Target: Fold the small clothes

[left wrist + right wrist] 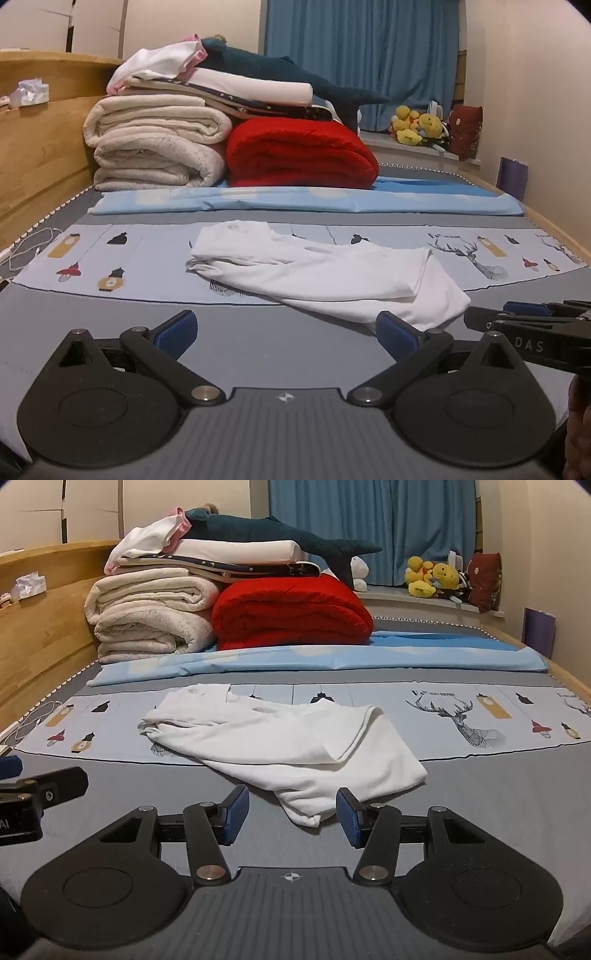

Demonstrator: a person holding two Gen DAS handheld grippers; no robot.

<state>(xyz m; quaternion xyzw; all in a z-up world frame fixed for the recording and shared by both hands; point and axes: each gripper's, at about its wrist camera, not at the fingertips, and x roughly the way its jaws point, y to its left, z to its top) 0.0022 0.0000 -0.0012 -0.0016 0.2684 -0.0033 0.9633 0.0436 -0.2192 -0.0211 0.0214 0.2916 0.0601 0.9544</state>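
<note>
A white garment (325, 273) lies crumpled and partly folded across the patterned sheet and the grey bed cover (258, 343). My left gripper (288, 334) hovers low in front of it, jaws wide open with nothing between them; its right pad (397, 338) sits just short of the garment's near corner. In the right wrist view the garment (280, 738) reaches toward me, and its near corner lies between the fingers of my right gripper (291, 818), which is open with the pads clear of the cloth. Each gripper shows at the edge of the other's view.
Folded cream blankets (155, 147) and a red blanket (299, 155) are stacked at the far end, with a dark plush shark (295, 74) on top. A light blue sheet (295, 201) lies before them. A wooden headboard (37, 147) runs along the left, near a white cable (29, 247).
</note>
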